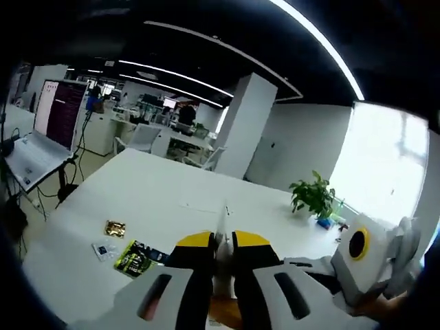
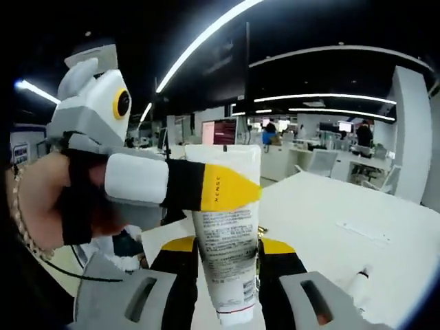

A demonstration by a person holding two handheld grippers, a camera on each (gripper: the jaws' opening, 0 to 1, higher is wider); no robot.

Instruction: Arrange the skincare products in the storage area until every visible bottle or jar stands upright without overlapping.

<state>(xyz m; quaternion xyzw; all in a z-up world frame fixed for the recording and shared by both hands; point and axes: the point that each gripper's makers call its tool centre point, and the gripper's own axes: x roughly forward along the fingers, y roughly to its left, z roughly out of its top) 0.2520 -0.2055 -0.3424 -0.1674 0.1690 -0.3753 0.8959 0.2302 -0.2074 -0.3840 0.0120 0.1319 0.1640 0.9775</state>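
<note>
White tube (image 2: 225, 240) sat between right gripper (image 2: 225, 251) fingers, apparently clamped; left gripper (image 2: 230, 187) fingers pinched its flat crimp. Looked light, squashy, slick: hold the stiff crimp.

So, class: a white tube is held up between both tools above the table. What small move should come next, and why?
Probably release the left tool and draw it back. The right tool already clamps the white tube lower down, while the left one pinches its flat end, so both hold a single item in the air. Then the tube can be lowered onto the white table.
</note>
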